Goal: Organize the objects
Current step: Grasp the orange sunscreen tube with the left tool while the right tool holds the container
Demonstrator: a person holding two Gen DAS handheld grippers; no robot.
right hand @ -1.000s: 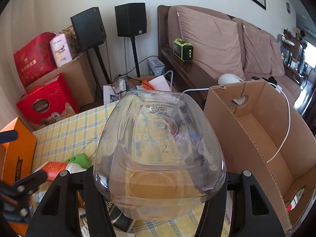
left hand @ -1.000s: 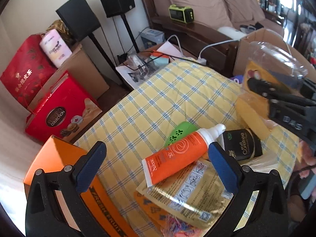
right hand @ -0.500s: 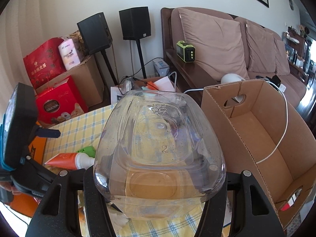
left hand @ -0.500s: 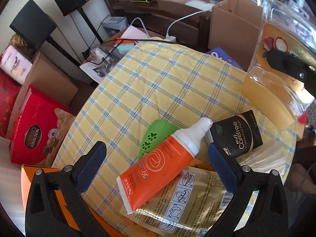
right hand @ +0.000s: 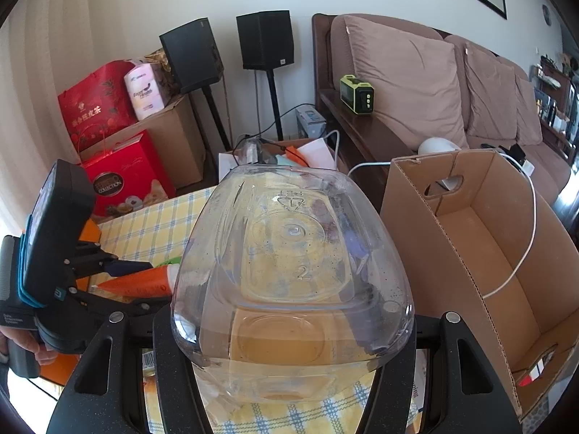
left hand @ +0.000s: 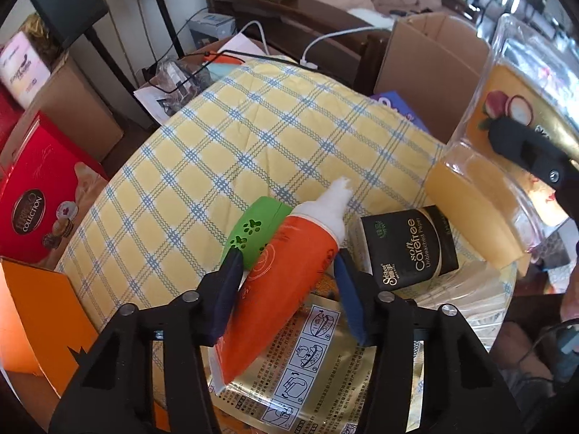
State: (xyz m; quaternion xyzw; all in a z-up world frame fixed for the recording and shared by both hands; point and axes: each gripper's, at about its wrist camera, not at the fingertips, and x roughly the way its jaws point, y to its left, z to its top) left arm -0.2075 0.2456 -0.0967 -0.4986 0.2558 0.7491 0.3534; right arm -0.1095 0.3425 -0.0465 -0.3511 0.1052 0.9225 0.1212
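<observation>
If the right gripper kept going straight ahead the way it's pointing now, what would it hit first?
The right gripper is shut on the clear plastic jar, whose base leads. Straight ahead the way looks free above the tablecloth, though depth is unclear.

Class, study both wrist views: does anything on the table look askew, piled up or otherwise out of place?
Yes. The orange tube lies slanted across a gold pouch, beside a green case and a black tissue pack, all heaped at one table edge. The left gripper has just been closing around the tube.

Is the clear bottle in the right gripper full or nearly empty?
Nearly empty: the clear bottle shows only a shallow amber pool at its low end; the rest is see-through.
</observation>
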